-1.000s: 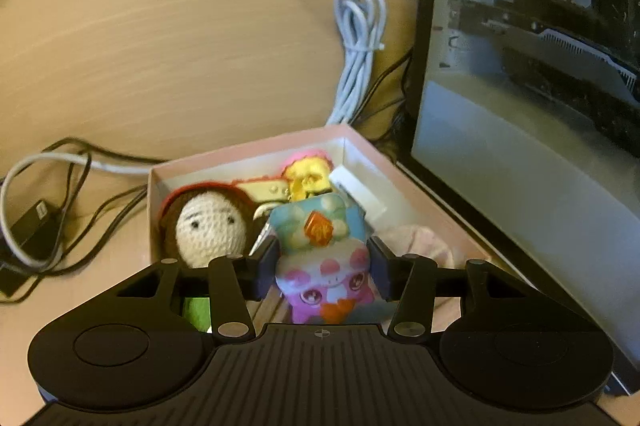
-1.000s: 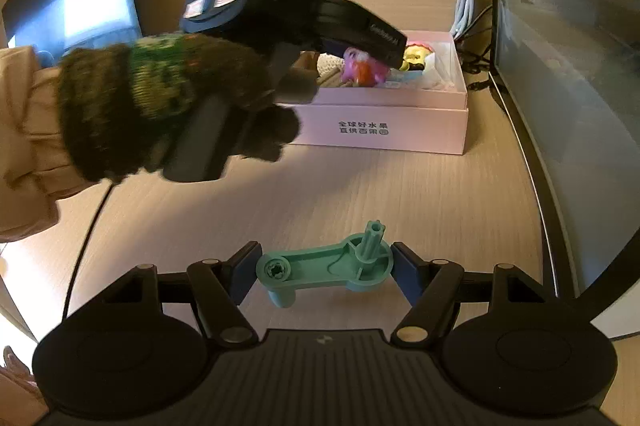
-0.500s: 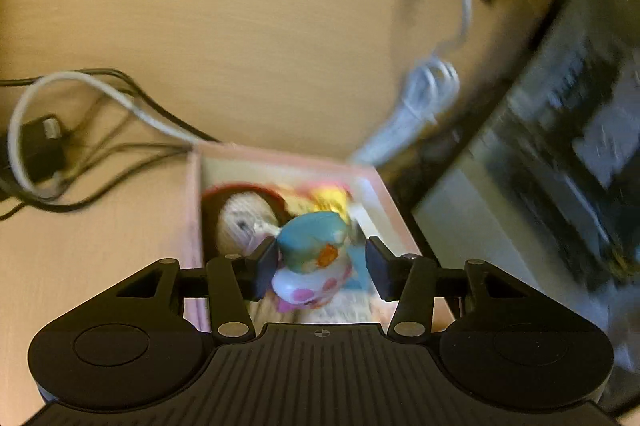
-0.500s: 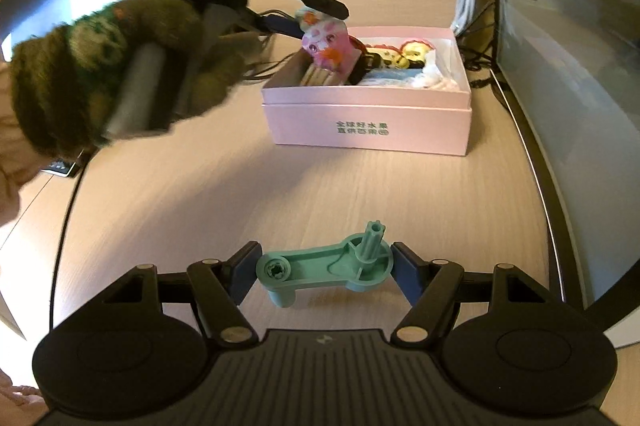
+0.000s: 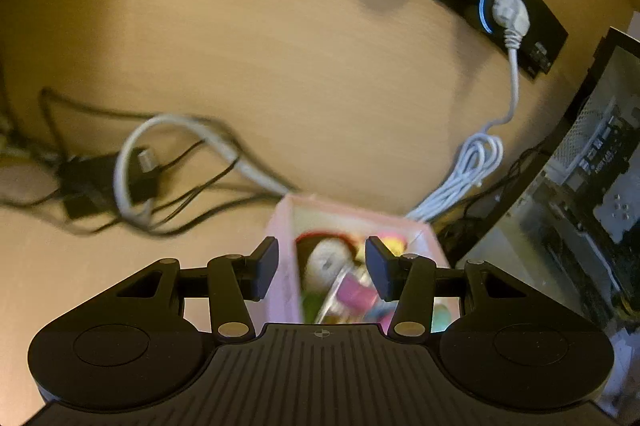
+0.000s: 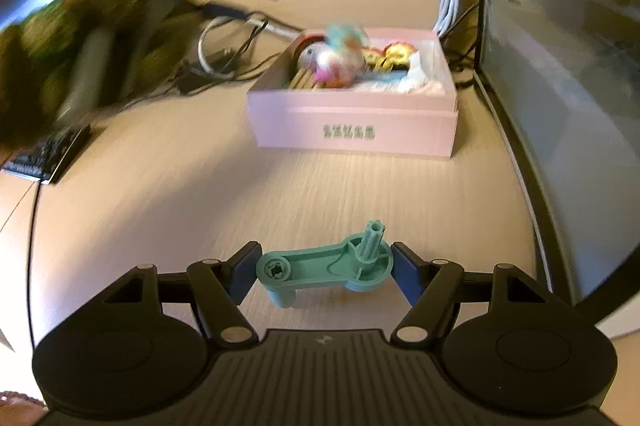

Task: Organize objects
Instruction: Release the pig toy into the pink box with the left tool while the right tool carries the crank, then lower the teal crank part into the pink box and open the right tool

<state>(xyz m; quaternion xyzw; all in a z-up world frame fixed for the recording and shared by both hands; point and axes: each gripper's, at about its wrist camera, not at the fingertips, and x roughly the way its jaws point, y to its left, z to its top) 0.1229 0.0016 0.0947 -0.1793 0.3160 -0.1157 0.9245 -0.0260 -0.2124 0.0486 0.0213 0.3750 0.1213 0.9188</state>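
The right gripper (image 6: 324, 272), clamped on the teal plastic crank (image 6: 326, 266), could knock toys from the crowded pink cardboard box (image 6: 352, 126) at twelve o'clock.

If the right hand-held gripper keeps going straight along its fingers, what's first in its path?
Nothing but bare desk beyond the teal crank part between its fingers, then probably the front wall of the pink box; depth is hard to judge.
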